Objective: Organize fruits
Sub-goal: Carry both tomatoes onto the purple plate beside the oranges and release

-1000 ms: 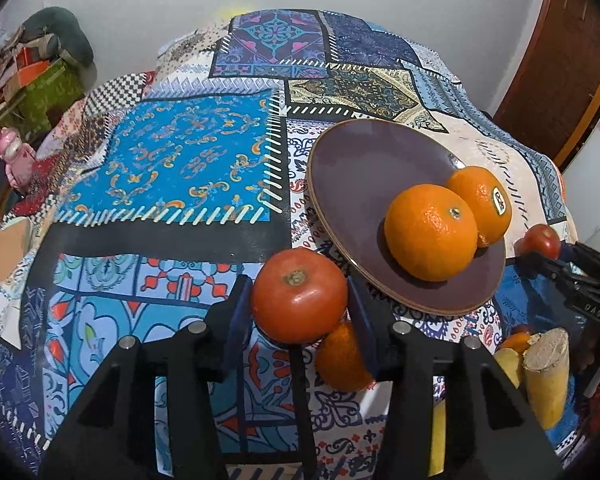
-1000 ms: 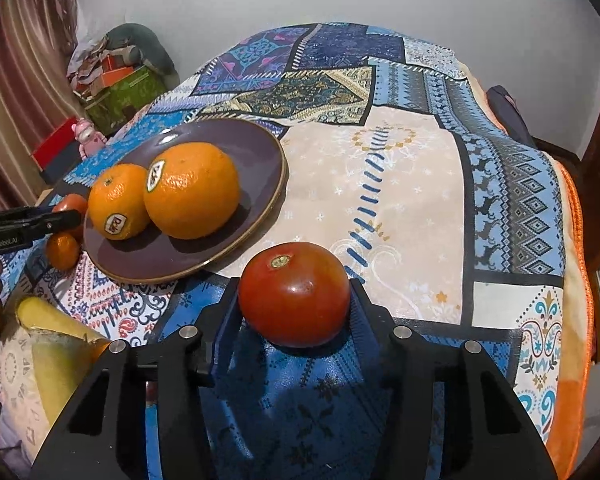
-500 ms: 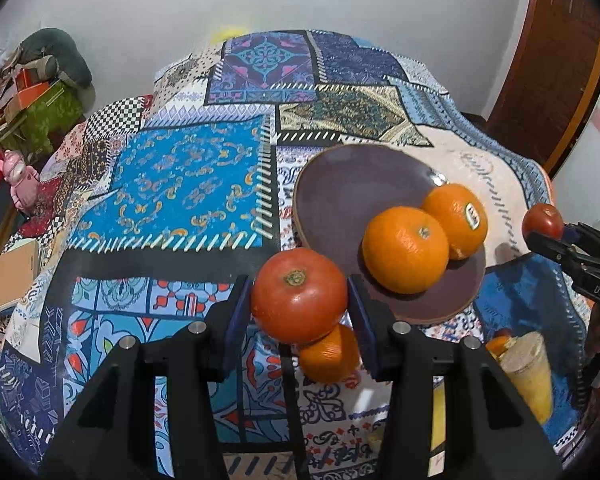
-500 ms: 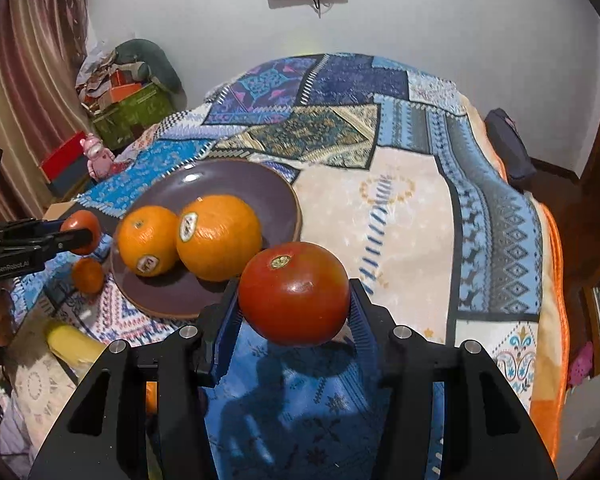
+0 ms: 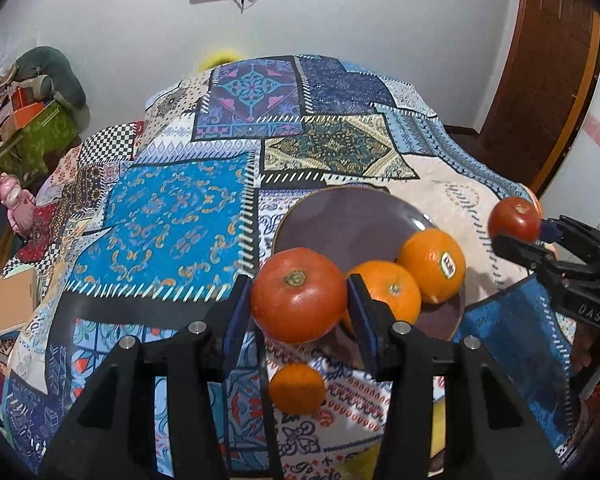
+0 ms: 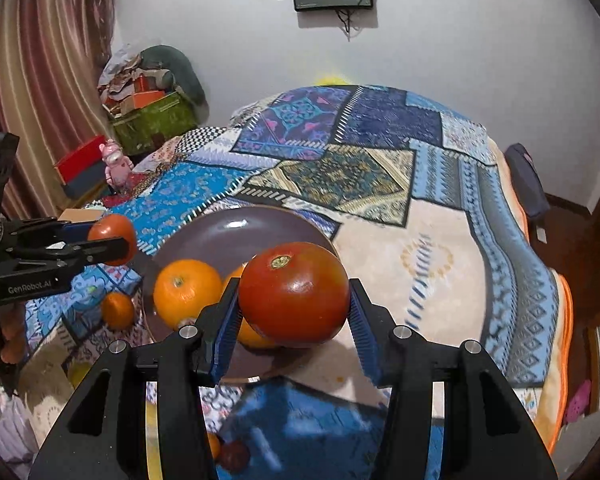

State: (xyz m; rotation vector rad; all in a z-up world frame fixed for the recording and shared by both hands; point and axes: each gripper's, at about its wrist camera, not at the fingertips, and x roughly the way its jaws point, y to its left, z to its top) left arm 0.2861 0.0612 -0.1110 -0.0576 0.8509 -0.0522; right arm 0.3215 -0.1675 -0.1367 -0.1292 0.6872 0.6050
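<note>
I am holding a red tomato (image 5: 299, 295) in my left gripper (image 5: 300, 300), and the jaws are pinching it on both sides. I am holding another tomato (image 6: 294, 292) in my right gripper (image 6: 294, 308), and those jaws are pinching it too. Both tomatoes are hanging up in the air, not lying on anything. The dark plate (image 5: 340, 220) is lying on the bed with the patchwork blanket (image 5: 160, 216), just ahead of and below both grippers. Two oranges (image 5: 432, 264) are sitting on the near side of the plate, close together. The far half of the plate is bare, so I think that is the best room for my tomatoes. My right tomato is hanging over the near edge of the plate, so I think that hand is nearer. My left tomato is hanging over the plate's near left rim. A small orange (image 5: 297, 388) is lying on the blanket below my left jaws, off the plate. A tomato is round, so it could roll into the oranges or off the rim. My two grippers are close, so I should be going one at a time.
</note>
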